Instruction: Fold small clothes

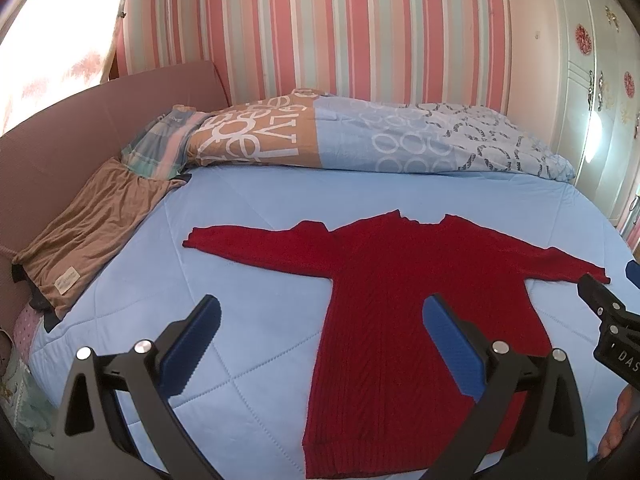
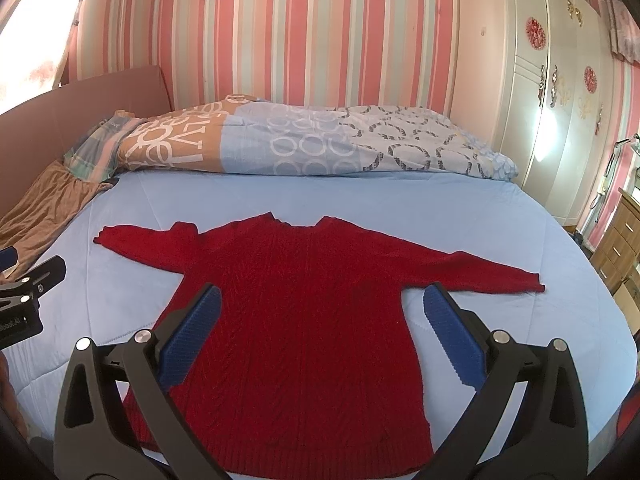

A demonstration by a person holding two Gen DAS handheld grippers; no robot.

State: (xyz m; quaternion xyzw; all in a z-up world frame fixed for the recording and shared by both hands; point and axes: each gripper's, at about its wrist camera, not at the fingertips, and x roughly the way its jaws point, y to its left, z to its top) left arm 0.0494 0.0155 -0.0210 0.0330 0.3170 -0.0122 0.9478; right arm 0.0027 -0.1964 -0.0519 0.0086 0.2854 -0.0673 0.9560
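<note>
A red knit sweater (image 1: 400, 300) lies flat on the light blue bed cover (image 1: 248, 208), both sleeves spread out sideways, hem toward me. It also shows in the right wrist view (image 2: 304, 320). My left gripper (image 1: 320, 312) is open and empty, held above the sweater's left side near the hem. My right gripper (image 2: 320, 312) is open and empty above the sweater's body. The right gripper's finger shows at the right edge of the left wrist view (image 1: 600, 300), by the right sleeve's cuff.
A folded brown garment (image 1: 92, 236) lies at the bed's left side against the brown headboard (image 1: 80, 128). A rolled patterned duvet (image 1: 360, 136) lies across the far side. A white wardrobe (image 2: 560, 100) and wooden drawers (image 2: 620, 240) stand at the right.
</note>
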